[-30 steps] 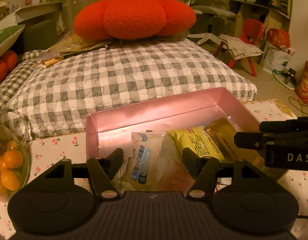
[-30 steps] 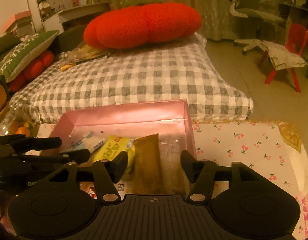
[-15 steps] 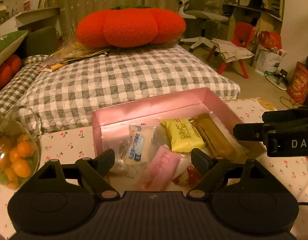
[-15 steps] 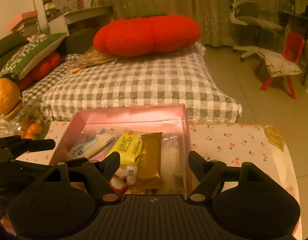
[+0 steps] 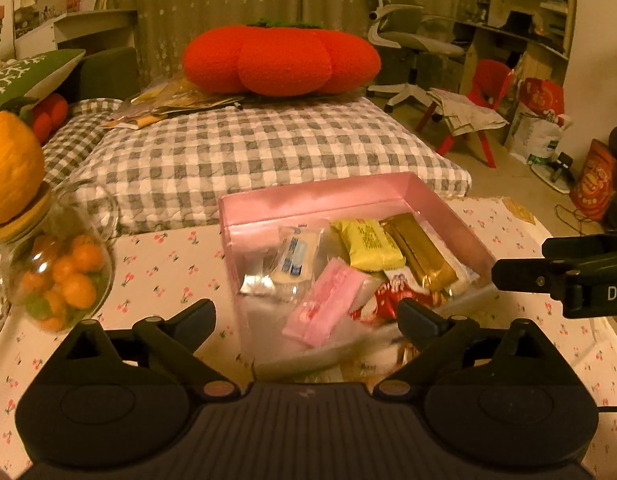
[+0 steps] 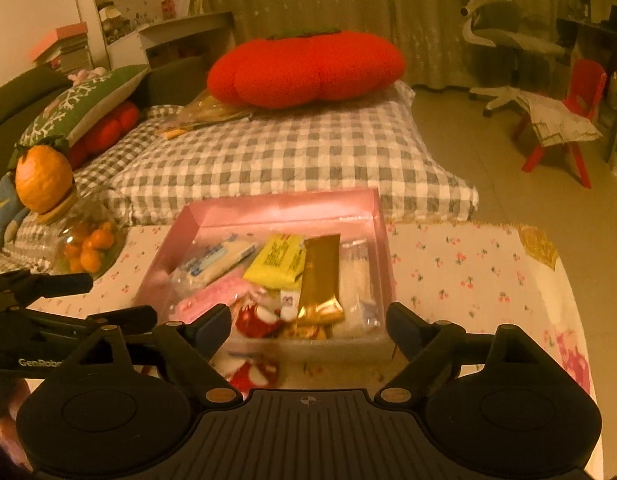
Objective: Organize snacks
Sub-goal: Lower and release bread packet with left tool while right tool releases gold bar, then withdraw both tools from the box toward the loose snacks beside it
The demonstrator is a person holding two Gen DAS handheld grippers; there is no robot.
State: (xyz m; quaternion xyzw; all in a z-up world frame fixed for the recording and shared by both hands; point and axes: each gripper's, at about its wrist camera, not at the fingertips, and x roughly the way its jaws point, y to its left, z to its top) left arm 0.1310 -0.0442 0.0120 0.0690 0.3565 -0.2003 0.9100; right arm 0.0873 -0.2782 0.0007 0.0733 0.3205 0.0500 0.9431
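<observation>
Though most snacks [image 6: 292, 268] lay inside pink box [image 5: 320, 196] on table, red packet [image 6: 250, 372] remained outside near wall. Left gripper [image 5: 306, 316], right gripper [image 6: 308, 326]: both spread wide, empty. Task judged nearly finished.

Pink box [image 5: 308, 202]; yellow packet [image 5: 368, 244]; gold bar [image 5: 420, 254]; grey-white checked cushion [image 5: 248, 152]; cherry-print cloth [image 5: 164, 264].
</observation>
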